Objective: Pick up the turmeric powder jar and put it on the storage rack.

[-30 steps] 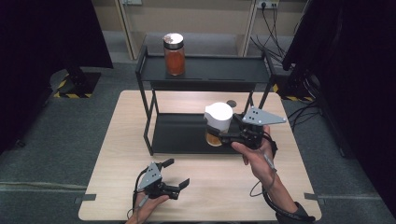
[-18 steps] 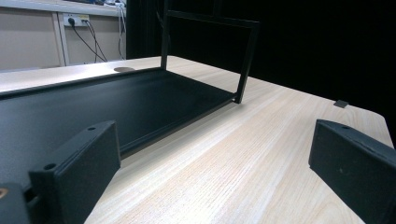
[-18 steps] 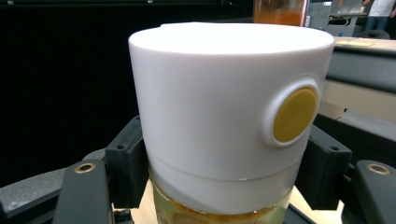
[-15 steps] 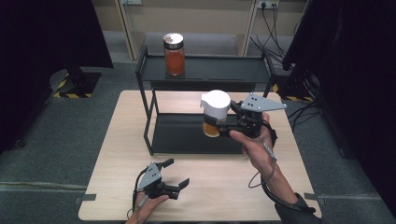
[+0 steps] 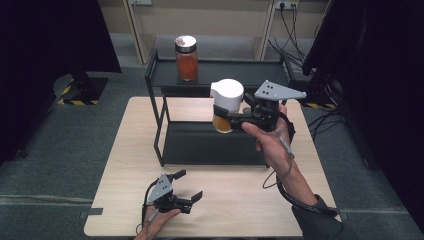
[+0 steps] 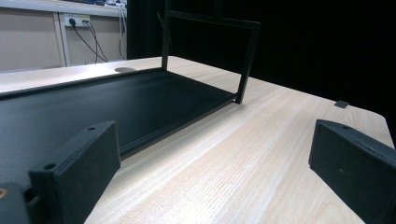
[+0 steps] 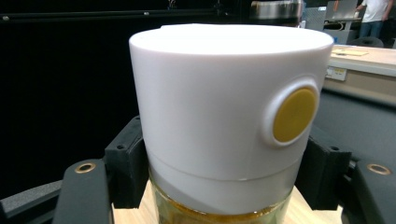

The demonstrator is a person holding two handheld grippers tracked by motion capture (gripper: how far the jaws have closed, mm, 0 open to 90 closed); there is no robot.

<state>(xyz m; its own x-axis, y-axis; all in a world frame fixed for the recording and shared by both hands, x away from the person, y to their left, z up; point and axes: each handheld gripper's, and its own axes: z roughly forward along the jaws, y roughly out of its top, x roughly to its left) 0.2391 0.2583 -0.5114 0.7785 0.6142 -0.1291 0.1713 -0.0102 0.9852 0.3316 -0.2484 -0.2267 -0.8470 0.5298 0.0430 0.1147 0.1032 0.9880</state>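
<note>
A jar with a tall white cap (image 5: 227, 96) and amber contents hangs in the air in front of the black two-tier rack (image 5: 160, 125), about level with its top shelf. My right gripper (image 5: 226, 120) is shut on it just under the cap. In the right gripper view the white-capped jar (image 7: 219, 112) stands upright between the black pads (image 7: 125, 163), with a round yellow button on its side. A second jar (image 5: 186, 57) with orange contents and a silver lid stands on the top shelf at the left. My left gripper (image 5: 188, 186) rests open near the table's front edge, its jaws (image 6: 215, 172) holding nothing.
The rack's lower shelf (image 6: 116, 102) lies bare in front of the left gripper. The wooden table (image 5: 240, 200) has free room before the rack. Dark curtains flank both sides. Cables and wall sockets (image 5: 285, 6) run behind the rack.
My right gripper has lifted the white-capped jar from the lower shelf's height up to about the top shelf's height. The left gripper has stayed put.
</note>
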